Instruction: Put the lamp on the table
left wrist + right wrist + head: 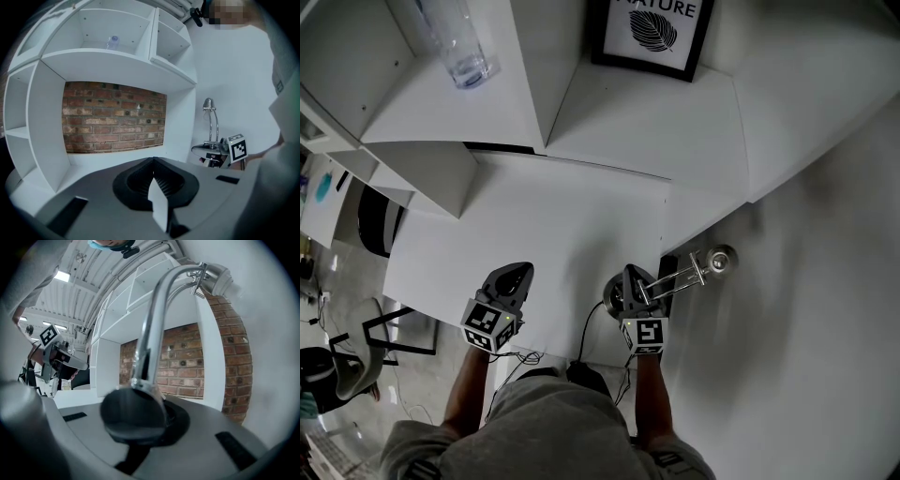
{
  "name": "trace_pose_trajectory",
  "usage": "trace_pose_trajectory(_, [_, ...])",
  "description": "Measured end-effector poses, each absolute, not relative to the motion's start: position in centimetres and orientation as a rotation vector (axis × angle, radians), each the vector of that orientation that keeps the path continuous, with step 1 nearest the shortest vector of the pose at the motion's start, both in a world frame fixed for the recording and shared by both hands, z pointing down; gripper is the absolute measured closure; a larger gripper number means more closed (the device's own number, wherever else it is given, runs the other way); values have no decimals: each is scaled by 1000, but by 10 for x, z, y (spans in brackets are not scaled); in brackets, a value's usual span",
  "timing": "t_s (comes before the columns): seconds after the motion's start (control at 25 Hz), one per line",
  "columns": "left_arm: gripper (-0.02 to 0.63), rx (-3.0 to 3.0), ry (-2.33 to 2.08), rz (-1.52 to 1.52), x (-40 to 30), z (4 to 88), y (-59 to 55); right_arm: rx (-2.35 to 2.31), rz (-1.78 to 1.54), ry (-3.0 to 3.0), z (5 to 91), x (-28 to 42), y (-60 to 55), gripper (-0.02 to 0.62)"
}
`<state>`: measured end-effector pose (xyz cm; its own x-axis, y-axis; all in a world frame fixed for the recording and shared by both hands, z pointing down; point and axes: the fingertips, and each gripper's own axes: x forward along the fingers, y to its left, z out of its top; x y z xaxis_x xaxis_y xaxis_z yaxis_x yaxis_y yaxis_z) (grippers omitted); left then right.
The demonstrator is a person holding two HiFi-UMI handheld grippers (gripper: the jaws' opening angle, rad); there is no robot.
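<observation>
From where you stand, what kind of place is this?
Probably a home-office or study corner: a white desk with a white shelf unit over it, a framed leaf print on top, and a brick wall behind. The lamp held in the right gripper fits that.

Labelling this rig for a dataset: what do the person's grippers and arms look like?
The left gripper and right gripper are dark grey tapering shells, each carrying a white cube with black square markers. Thin dark cables trail behind. The person wears a grey short-sleeved top.
</observation>
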<state>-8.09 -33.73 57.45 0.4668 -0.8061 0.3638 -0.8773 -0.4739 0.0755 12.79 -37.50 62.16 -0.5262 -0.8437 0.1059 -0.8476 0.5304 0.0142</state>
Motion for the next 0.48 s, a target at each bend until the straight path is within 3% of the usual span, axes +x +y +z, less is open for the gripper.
trace_pose_trajectory(0.48, [601, 2455, -1446, 401, -85, 574, -331, 1468, 54, -2661, 623, 127, -374, 575])
